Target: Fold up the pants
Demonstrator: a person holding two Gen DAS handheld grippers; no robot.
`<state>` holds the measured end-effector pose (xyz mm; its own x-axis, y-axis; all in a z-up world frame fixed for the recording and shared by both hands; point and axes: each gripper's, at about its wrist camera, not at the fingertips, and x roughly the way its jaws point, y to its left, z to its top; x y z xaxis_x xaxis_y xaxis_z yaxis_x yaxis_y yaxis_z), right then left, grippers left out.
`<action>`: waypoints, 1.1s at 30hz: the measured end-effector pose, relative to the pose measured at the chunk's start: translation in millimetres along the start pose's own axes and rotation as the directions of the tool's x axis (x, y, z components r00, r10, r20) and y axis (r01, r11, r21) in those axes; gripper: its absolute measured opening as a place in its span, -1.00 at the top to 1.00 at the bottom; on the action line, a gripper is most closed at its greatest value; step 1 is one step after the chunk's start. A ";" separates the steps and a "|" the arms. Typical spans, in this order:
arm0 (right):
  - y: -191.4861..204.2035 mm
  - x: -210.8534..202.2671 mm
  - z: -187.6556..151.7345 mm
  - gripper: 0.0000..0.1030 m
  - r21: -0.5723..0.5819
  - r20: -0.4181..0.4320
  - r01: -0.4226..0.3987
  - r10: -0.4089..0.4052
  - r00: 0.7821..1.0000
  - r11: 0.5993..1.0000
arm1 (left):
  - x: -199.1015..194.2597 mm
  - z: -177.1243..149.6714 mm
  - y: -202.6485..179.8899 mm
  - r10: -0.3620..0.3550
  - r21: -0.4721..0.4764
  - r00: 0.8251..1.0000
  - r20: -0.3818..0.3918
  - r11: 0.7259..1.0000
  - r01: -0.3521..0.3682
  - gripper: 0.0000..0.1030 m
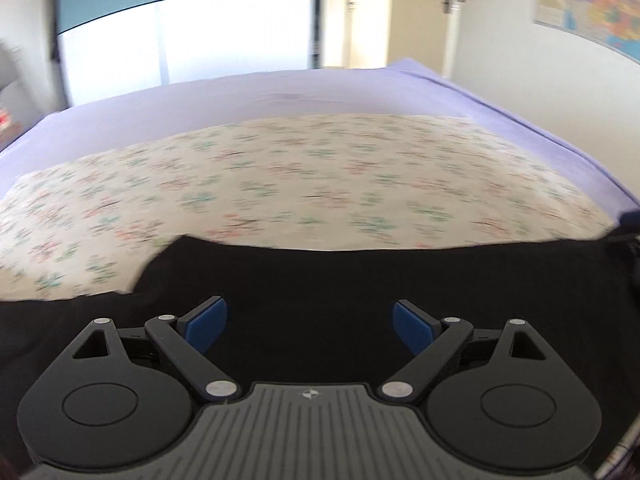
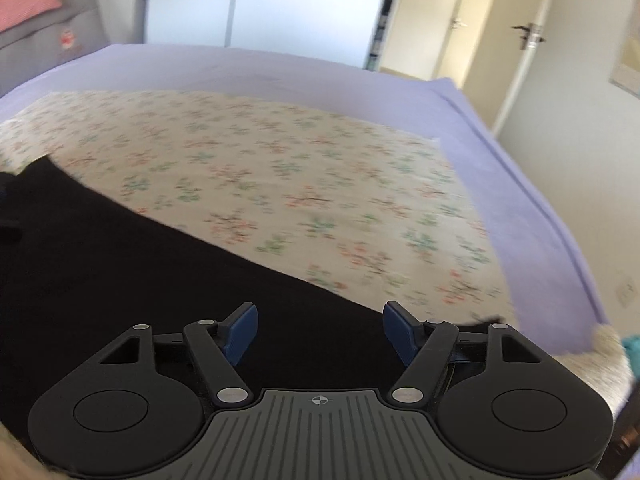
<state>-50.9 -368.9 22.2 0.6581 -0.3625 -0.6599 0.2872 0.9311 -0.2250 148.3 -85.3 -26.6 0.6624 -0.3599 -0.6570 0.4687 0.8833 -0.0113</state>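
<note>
Floral bedspread [image 1: 304, 176] under flat black pants [image 1: 360, 280]; both jaws spread.

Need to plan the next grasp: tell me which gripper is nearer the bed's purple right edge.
Right. The right gripper hovers over the black pants close to the purple sheet edge; the left gripper sits farther in.

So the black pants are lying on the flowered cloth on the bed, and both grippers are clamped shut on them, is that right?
Not quite. The black pants do lie on the flowered cloth on the bed, but neither gripper is clamped shut. The left wrist view shows the left gripper with its jaws spread wide over the fabric, and the right wrist view shows the same for the right gripper.
</note>
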 end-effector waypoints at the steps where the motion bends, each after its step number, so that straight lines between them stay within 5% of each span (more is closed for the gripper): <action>1: 9.2 4.8 4.6 -0.38 -0.008 -0.003 -0.031 0.031 1.000 0.999 | 2.5 1.6 14.1 0.026 -0.030 1.000 -0.007 0.999 -0.026 -1.00; 7: 64.0 49.4 38.9 -0.38 0.012 -0.032 -0.248 0.248 0.968 0.969 | 7.6 8.9 90.9 0.150 -0.139 0.989 -0.013 0.979 -0.151 -1.00; 14: 141.5 99.5 73.8 -0.38 0.033 -0.033 -0.410 0.411 0.911 0.911 | 7.5 -6.8 151.1 0.201 -0.188 0.979 -0.035 0.961 -0.204 -1.00; 18: 191.7 123.7 93.5 -0.38 0.020 -0.047 -0.474 0.475 0.879 0.880 | 19.5 -15.3 176.7 0.263 -0.208 0.960 -0.099 0.937 -0.279 -1.00; 21: 227.8 139.4 113.5 -0.38 -0.001 -0.038 -0.515 0.515 0.857 0.857 | 30.5 -28.0 190.4 0.334 -0.180 0.927 -0.171 0.914 -0.363 -1.00; 26: 268.6 172.2 150.5 -0.34 0.052 -0.012 -0.572 0.573 0.819 0.819 | 19.3 -37.8 211.7 0.308 -0.237 0.937 -0.168 0.909 -0.342 -1.00; 28: 281.0 183.3 159.7 -0.17 0.080 -0.013 -0.618 0.620 0.784 0.782 | 16.1 -39.1 214.2 0.301 -0.247 0.939 -0.165 0.909 -0.335 -1.00; 31: 301.2 196.6 163.3 0.24 0.089 -0.044 -0.637 0.641 0.766 0.766 | 13.4 -40.4 216.2 0.308 -0.250 0.938 -0.160 0.906 -0.341 -1.00; 33: 313.6 200.1 161.0 0.79 0.068 -0.063 -0.643 0.647 0.760 0.763 | 11.8 -41.4 219.2 0.313 -0.263 0.936 -0.158 0.901 -0.346 -1.00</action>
<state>283.0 -156.2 -65.1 0.6420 0.3293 -0.6924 -0.1569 0.9404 0.3018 234.7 116.5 -68.0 0.6749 -0.0129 -0.7378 0.0394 0.9991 0.0185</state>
